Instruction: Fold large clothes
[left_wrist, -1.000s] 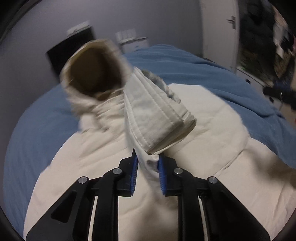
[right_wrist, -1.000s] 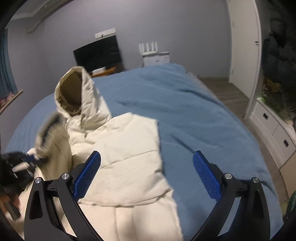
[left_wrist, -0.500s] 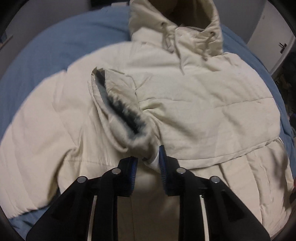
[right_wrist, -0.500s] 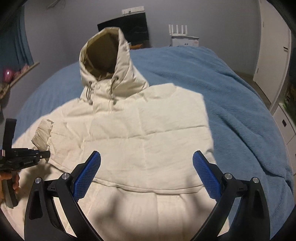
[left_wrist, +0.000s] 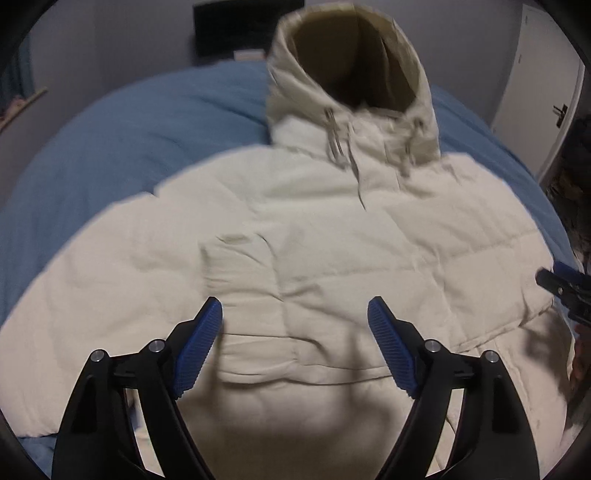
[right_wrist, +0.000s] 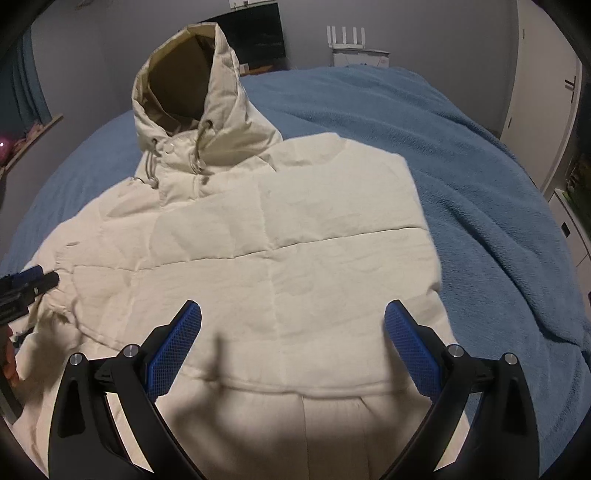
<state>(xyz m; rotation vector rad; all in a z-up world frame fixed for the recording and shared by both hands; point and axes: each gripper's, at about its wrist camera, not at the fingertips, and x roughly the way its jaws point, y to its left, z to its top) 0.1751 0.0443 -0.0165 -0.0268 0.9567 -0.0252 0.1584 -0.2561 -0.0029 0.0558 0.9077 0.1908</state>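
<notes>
Jacket (left_wrist: 332, 236), cream and quilted, lies spread on the blue blanket (right_wrist: 424, 122) of the bed, with its hood (right_wrist: 192, 92) standing up at the far end and showing a tan lining. Two drawcords (right_wrist: 199, 151) hang from the hood's collar. I can read no brand, label or writing on the jacket from either wrist camera; the left view is a little blurred.

My left gripper (left_wrist: 295, 321) hangs over the jacket's near left part. Its blue fingers (left_wrist: 199, 347) have just been opening and now stand wide apart, with nothing pinched between them, only the cloth lying below. My right gripper (right_wrist: 293, 325) hangs over the near right part of the jacket, its fingers (right_wrist: 173, 354) spread wide too and holding nothing.

In the right view the tip of the left gripper shows at the left edge, just above the jacket's left side. In the left view the right gripper's tip shows at the right edge.

Beyond the bed, against the far wall, I see a dark screen (right_wrist: 258, 37) and a white router with four antennas (right_wrist: 347, 37). A white door (left_wrist: 543, 88) stands on the right.
</notes>
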